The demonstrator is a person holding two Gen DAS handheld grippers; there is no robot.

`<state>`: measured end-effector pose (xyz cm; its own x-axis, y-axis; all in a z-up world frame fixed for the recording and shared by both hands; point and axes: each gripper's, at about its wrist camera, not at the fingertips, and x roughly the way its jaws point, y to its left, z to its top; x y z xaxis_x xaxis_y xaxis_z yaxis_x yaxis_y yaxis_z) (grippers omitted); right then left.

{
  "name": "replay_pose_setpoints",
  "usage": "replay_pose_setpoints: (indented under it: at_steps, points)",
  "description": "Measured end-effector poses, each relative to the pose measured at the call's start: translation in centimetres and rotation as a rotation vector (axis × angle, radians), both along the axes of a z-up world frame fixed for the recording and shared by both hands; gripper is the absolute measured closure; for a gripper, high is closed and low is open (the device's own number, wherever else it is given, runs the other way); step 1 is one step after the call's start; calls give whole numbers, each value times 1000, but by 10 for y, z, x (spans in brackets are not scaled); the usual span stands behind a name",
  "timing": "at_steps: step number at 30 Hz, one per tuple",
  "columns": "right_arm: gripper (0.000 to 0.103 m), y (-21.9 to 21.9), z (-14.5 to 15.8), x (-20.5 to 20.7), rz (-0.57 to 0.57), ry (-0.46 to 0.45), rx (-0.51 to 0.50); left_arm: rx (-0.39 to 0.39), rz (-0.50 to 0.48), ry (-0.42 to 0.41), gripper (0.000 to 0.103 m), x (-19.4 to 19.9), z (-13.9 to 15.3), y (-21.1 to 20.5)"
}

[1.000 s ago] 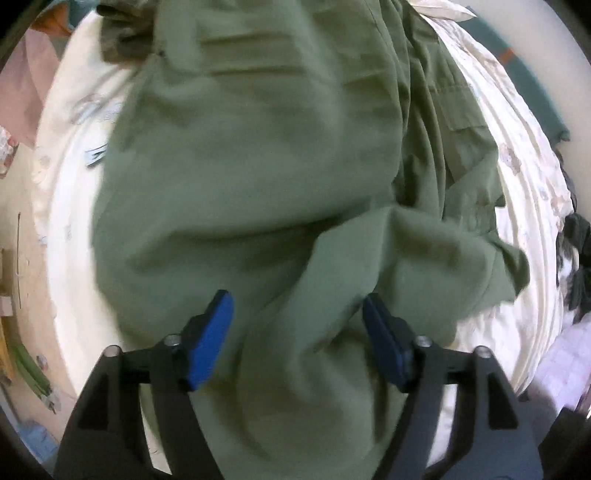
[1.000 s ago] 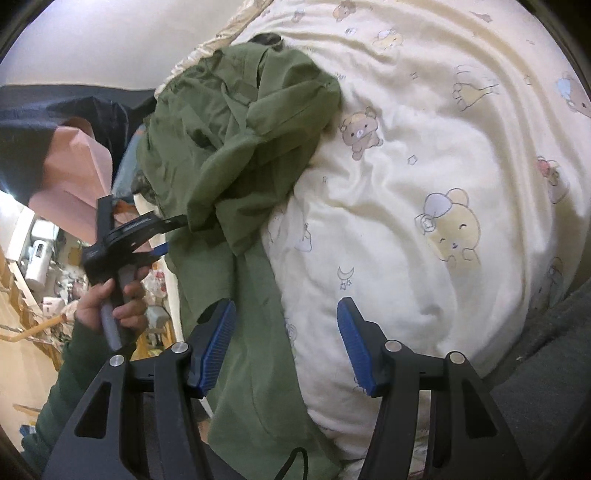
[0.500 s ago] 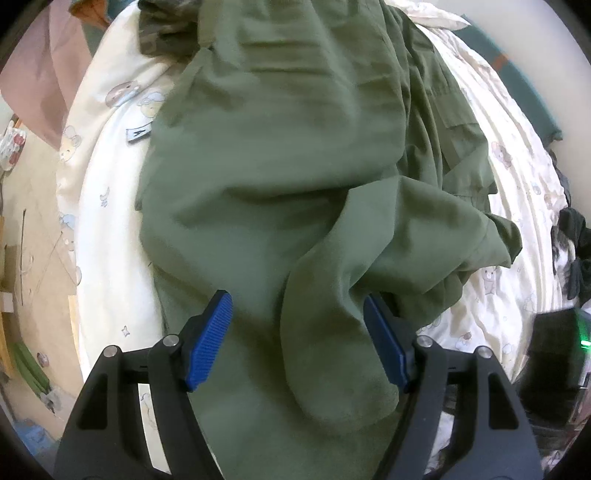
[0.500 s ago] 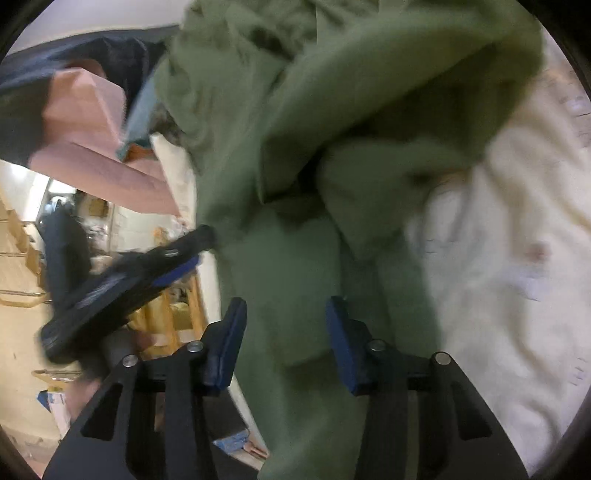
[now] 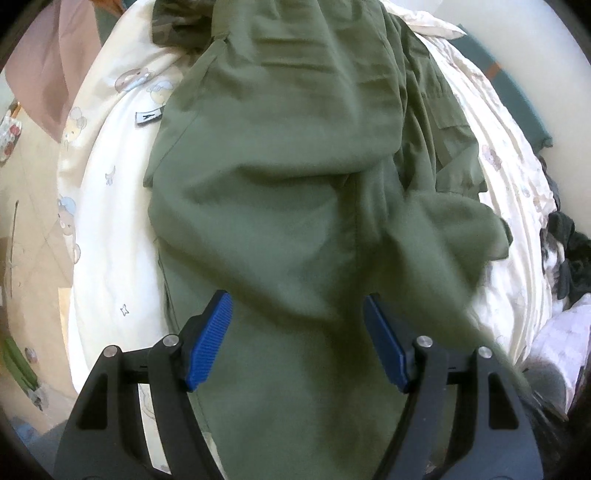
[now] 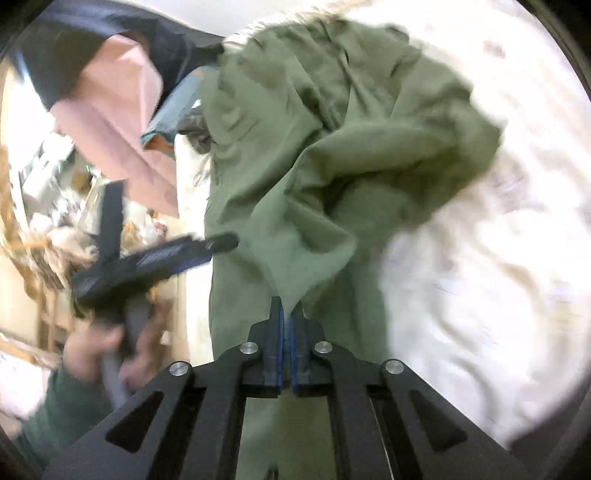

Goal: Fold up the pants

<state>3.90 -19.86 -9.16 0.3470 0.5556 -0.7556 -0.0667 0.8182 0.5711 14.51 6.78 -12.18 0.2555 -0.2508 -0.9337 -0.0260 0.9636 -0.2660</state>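
Olive green pants point(image 5: 280, 177) lie crumpled along a cream bedcover point(image 5: 110, 258) printed with little bears. In the left wrist view my left gripper point(image 5: 297, 339) hovers open over the lower part of the pants, its blue pads wide apart and pressing on nothing. In the right wrist view my right gripper point(image 6: 286, 314) is shut on a fold of the green pants point(image 6: 332, 155), and the cloth rises in a peak from between its pads. The left gripper point(image 6: 159, 258) shows there at the left, blurred, held by a hand point(image 6: 99, 350) in a green sleeve.
A pink cloth point(image 6: 114, 118) and a dark garment point(image 6: 74, 48) hang at the bed's far left side. Dark clothes point(image 5: 565, 258) lie at the right of the bed. A camouflage garment point(image 5: 177, 26) lies beyond the pants. Wooden floor point(image 5: 33, 229) lies left of the bed.
My right gripper moved from the bedcover onto the pants, shut on a fold and lifted it. The left gripper drifted along the pants and stayed open.
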Motion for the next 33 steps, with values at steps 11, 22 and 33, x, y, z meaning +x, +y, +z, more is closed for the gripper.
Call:
replay_pose_setpoints:
  at_steps: [11, 22, 33]
  points:
    - [95, -109, 90, -150, -5, 227, -328, -75, -92, 7, 33, -12, 4, -65]
    - [58, -146, 63, -122, -72, 225, -400, -30, -141, 3, 33, -48, -11, -73]
    - [58, -181, -66, -7, -173, 296, -358, 68, -216, -48, 33, -89, -5, -94]
